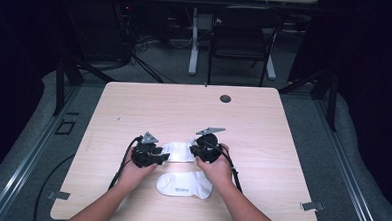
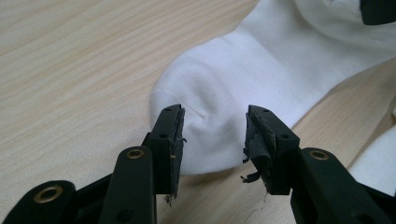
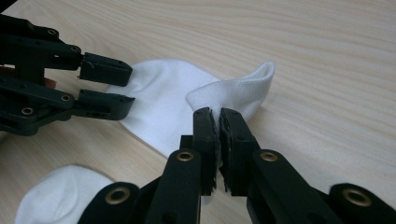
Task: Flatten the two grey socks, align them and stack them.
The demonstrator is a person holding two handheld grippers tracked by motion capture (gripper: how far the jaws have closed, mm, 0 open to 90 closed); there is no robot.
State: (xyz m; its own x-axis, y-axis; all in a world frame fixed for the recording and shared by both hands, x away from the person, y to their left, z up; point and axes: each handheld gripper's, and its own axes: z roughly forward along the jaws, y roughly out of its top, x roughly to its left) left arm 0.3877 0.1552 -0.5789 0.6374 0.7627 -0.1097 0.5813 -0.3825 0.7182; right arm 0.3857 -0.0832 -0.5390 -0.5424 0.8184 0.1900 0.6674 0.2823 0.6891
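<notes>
A white sock [image 1: 179, 151] lies flat on the wooden table [image 1: 184, 110] between my two grippers. My left gripper [image 1: 162, 157] stands open, its jaws on either side of the sock's rounded end [image 2: 224, 93] and just above it. In the left gripper view the left gripper [image 2: 214, 135] holds nothing between its pads. My right gripper [image 3: 218, 119] is shut on the sock's cuff edge [image 3: 233, 91], which is lifted and folded up off the table. The right gripper view also has the open left gripper [image 3: 127, 86] over the sock [image 3: 159, 102].
A second white sock [image 1: 185, 184] lies nearer the person, between the forearms, and appears as the second sock [image 3: 56, 196] low in the right gripper view. A dark grommet hole [image 1: 225, 98] sits near the table's far edge. A black chair [image 1: 242, 37] stands beyond.
</notes>
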